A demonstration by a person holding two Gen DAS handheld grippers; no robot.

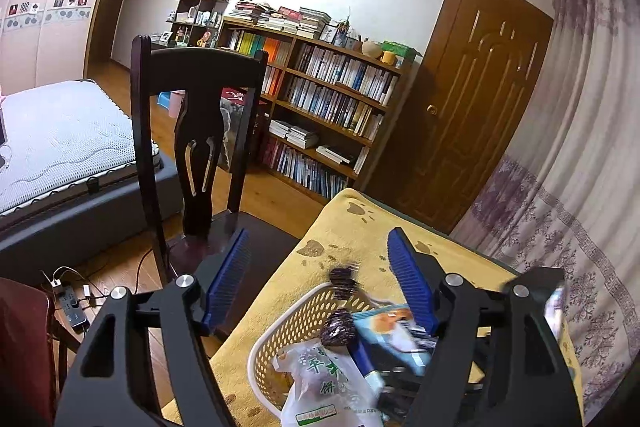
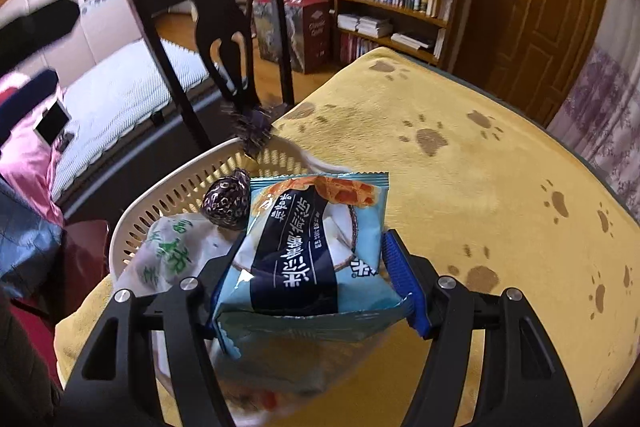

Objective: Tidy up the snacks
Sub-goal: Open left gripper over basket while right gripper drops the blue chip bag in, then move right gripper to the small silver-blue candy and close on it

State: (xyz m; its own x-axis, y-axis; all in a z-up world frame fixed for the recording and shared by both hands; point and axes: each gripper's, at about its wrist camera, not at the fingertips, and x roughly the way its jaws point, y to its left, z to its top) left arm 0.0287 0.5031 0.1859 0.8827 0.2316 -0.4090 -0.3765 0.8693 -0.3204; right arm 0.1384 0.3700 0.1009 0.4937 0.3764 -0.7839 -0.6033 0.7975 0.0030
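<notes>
Beyond and right of the basket (image 2: 176, 195) the yellow-covered worktop (image 2: 480, 187) lies bare and passable, while the dark chair (image 2: 224, 27) stands close behind the basket's far-left rim, and snack packets (image 2: 312, 239) crowd its interior.

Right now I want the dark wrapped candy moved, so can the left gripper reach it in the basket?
Probably yes: the left gripper is open above the basket, and the candy lies uncovered on top.
</notes>
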